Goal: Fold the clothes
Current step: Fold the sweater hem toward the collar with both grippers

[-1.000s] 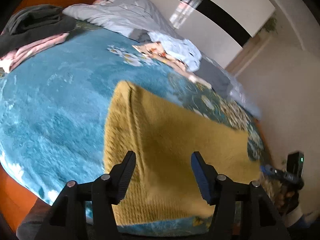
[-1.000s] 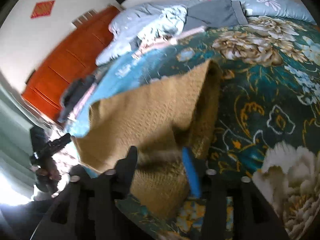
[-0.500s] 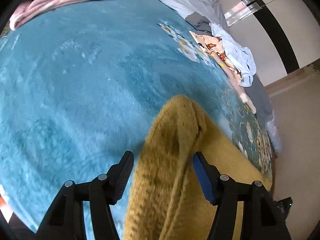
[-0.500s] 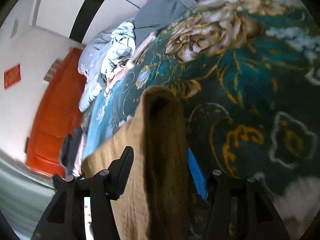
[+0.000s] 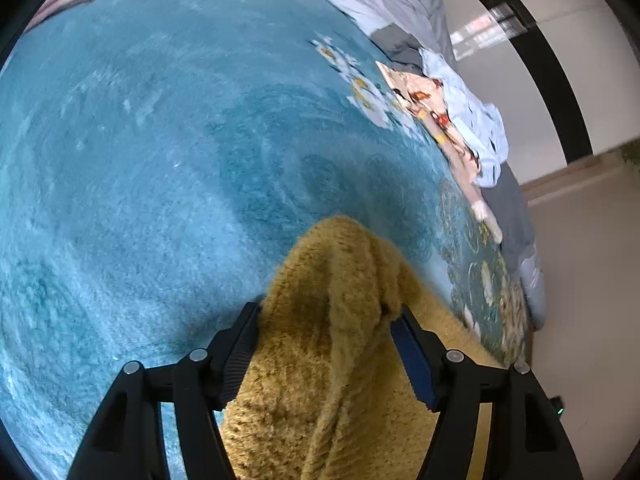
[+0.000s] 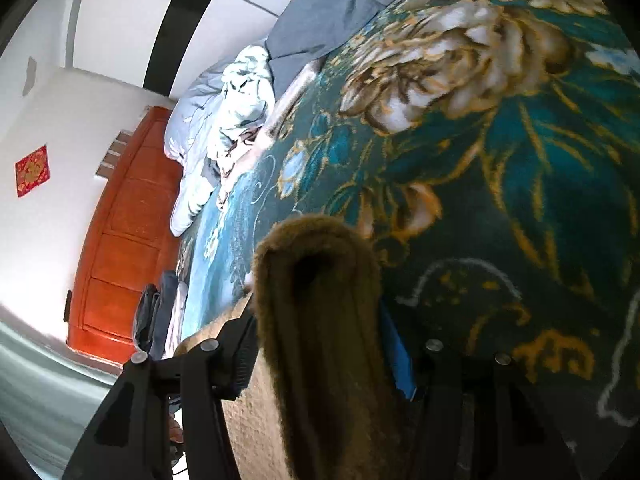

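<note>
On the bed, near edge: a mustard knit garment [image 5: 340, 360] is raised off the blanket [image 5: 140, 160], one doubled edge in each tool.
Left tool [image 5: 326, 354]: fingers clamped on a bunched fold of the garment; the fold humps up and forward past the fingertips.
Right tool [image 6: 320, 354]: fingers closed on a rolled, doubled edge of the same garment [image 6: 320, 320], which arches above them over the floral part of the blanket [image 6: 500, 160].
Task item location: the garment hangs between the two tools at the near side of the bed; its lower part trails out of view, so contact with the bed below cannot be confirmed.
Step in hand (judgement): carrying a held edge across to make a fold; whether this is an early or a closing fold is not settled by these views.
Method advice: keep both tools level and equally far forward so the edge stays straight; hold tension across the span to prevent sagging; lower onto clear blanket before releasing.
Risk: the thick, fluffy knit may slip or bunch unevenly in the left grip.
Other items: loose clothes [image 5: 460, 120] lie at the far right, well apart.
</note>
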Motion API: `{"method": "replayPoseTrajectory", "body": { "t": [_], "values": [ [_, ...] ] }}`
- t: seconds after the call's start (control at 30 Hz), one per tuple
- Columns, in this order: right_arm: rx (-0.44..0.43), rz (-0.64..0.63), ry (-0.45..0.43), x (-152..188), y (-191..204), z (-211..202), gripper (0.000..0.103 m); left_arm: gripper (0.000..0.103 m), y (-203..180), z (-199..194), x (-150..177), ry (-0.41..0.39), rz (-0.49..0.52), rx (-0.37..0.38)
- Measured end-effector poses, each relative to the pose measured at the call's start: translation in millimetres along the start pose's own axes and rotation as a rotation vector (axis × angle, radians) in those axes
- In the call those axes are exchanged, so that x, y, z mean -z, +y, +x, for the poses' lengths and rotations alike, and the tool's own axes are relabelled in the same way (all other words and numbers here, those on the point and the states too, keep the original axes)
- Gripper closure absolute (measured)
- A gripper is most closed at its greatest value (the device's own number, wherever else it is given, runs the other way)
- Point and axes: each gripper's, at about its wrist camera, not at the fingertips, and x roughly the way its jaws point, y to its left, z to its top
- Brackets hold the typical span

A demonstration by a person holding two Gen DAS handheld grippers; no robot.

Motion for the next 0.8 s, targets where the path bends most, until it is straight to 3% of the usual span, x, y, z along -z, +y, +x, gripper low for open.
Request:
{"method": "replayPoseTrajectory", "body": {
  "t": [0.1, 0.17, 0.2, 0.3, 0.53, 0.8],
  "values": [
    [0.01, -0.002, 0.023, -1, 3, 8, 0.061, 0.039, -6, 1, 0, -0.011, 0.032, -0.032],
    [0.026, 0.006, 0.036, -1, 5, 13, 0.073, 0.056, -9, 0, 1, -0.024, 0.052, -0.053],
    [0.03, 0.006, 0.042, -1, 6, 16, 0.075, 0.07, -10, -1, 1, -0.03, 0.063, -0.062],
    [0.033, -0.017, 0.038, -2, 14, 15, 0.078, 0.082, -17, -3, 0, -0.042, 0.101, -0.077],
    [-0.054, -0.089, -0.011, -25, 42, 10, 0.081, 0.084, -42, -16, -23, -0.096, 0.136, -0.044],
    [0.013, -0.089, -0.042, -54, 40, 31, 0.081, 0.084, -87, -5, -71, -0.101, 0.244, -0.079]
  ]
}}
